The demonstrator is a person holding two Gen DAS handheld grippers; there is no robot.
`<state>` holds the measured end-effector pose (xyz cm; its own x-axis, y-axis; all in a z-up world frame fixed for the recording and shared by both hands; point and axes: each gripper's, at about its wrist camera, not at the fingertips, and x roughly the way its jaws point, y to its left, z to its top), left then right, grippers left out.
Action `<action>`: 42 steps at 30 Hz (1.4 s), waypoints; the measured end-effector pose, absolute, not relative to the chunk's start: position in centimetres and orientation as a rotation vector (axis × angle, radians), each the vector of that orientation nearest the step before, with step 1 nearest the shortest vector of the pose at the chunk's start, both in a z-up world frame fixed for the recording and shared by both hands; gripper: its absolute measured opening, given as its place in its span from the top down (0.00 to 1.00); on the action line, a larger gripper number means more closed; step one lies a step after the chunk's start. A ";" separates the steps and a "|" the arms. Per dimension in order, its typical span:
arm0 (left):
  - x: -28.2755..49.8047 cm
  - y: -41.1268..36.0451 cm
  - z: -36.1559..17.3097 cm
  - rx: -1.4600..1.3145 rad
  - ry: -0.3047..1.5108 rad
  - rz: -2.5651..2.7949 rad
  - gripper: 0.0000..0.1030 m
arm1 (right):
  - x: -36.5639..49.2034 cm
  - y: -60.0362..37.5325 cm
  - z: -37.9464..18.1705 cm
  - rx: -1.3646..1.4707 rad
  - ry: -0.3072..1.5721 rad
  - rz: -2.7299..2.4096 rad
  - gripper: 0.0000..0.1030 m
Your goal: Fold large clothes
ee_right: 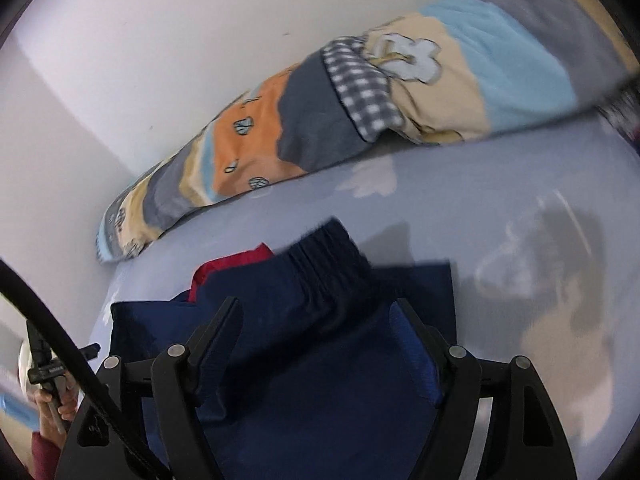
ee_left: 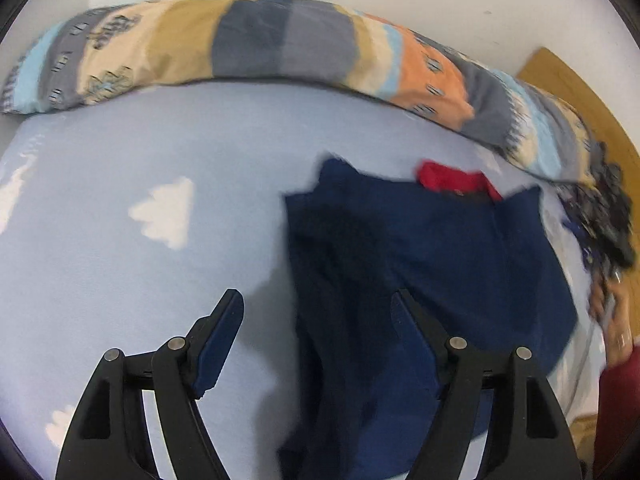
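The navy garment [ee_left: 432,248] with its red collar [ee_left: 456,180] lies partly folded on the light blue bed sheet [ee_left: 120,264], to the right of centre and near the patterned pillow [ee_left: 280,44] along the far wall. It looks soft, limp and fairly light, so it will likely sag and shift when lifted; the ribbed cuff [ee_right: 332,256] or a folded edge seem the firmest places to pinch. The left hand-held gripper [ee_left: 316,336] stands wide with nothing between its jaws, and the right hand-held gripper [ee_right: 316,340] hangs wide over the cloth, not clamping it. Count: one garment, one pillow, two grippers
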<state>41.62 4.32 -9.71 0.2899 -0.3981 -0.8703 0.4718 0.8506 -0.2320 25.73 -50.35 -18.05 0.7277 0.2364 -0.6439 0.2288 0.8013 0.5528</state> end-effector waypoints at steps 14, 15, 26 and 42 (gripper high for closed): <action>41.7 4.4 -12.5 0.042 1.155 -0.593 0.27 | 33.8 -49.8 -23.4 0.493 0.939 0.214 0.43; 41.7 4.3 -12.6 0.040 1.157 -0.596 0.27 | 33.7 -49.4 -23.3 0.477 0.946 0.225 0.65; 40.7 2.4 -12.4 0.074 1.123 -0.602 0.27 | 28.1 -51.8 -20.7 0.299 0.992 -0.189 0.64; 37.2 3.2 -17.5 0.242 1.231 -0.518 0.34 | 14.5 -39.3 -16.2 0.193 0.857 -0.013 0.23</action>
